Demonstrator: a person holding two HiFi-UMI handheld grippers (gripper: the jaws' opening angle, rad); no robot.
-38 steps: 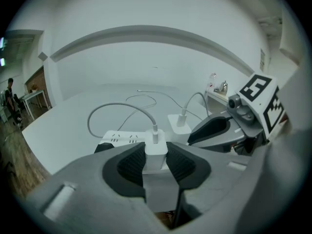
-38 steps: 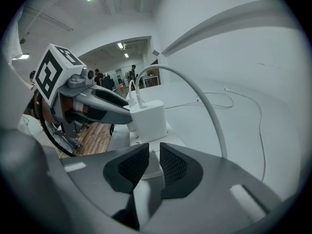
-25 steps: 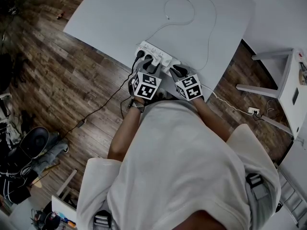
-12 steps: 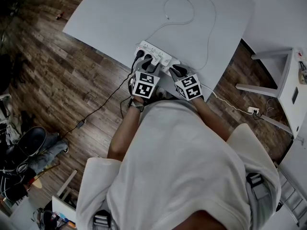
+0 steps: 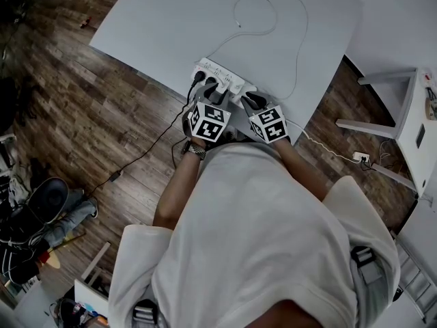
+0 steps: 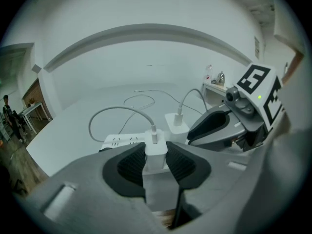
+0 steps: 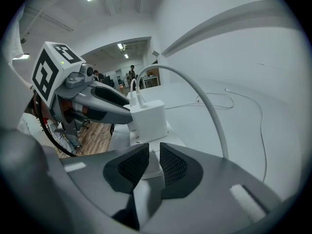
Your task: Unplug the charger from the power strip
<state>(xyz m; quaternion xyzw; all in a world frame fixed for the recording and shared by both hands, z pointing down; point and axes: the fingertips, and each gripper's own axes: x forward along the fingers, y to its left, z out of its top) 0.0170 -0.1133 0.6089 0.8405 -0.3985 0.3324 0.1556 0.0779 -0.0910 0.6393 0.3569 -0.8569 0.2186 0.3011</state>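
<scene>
- Left gripper (image 6: 156,165) is clamped on the white charger (image 6: 156,147), which is plugged into the power strip (image 5: 220,75) by the table (image 5: 157,26) near edge.
- Right gripper (image 7: 150,164) pinches the strip's end, beside a second charger (image 7: 148,117).

In the head view, the marker cubes (image 5: 208,120) hide the jaws of the left gripper (image 5: 210,96) and right gripper (image 5: 250,102), and also the near end of the power strip (image 5: 220,76). In the left gripper view, the charger's (image 6: 156,150) lower half is buried between the pads (image 6: 131,165). A person (image 6: 7,112) at far left is too small to make out.
</scene>
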